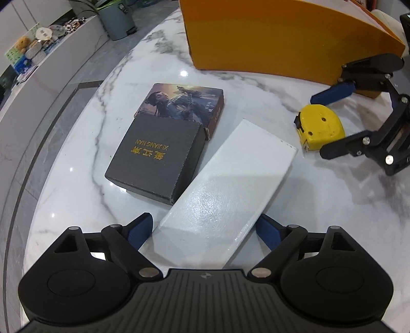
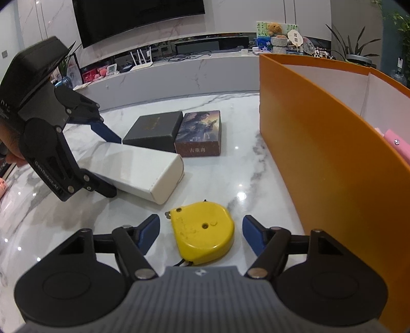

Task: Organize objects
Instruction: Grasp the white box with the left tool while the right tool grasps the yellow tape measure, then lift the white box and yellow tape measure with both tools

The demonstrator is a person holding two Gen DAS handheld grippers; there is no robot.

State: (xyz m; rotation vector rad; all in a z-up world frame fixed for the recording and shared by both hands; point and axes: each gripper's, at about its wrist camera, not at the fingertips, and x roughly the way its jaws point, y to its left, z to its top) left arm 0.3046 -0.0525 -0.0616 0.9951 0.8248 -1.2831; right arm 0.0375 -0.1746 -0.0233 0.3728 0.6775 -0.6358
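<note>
A long white box [image 1: 230,179] lies slanted on the marble table [image 1: 333,217]. My left gripper [image 1: 205,226] straddles its near end, jaws wide, and the pads do not press on it. In the right wrist view the same left gripper [image 2: 115,166] stands over the white box [image 2: 143,166]. A yellow tape measure [image 2: 202,230] lies flat between the fingers of my right gripper [image 2: 200,225], with a gap on each side. The left wrist view shows the right gripper [image 1: 319,125] around the tape measure [image 1: 325,125]. A black box [image 1: 153,156] and a picture-printed box [image 1: 184,102] lie beside the white one.
A tall orange bin [image 2: 320,143] stands open at the right, with a pink item [image 2: 397,143] inside; it is the orange bin [image 1: 282,38] at the back in the left wrist view. The table's curved edge [image 1: 51,179] runs on the left. A grey plant pot [image 1: 118,20] stands on the floor beyond.
</note>
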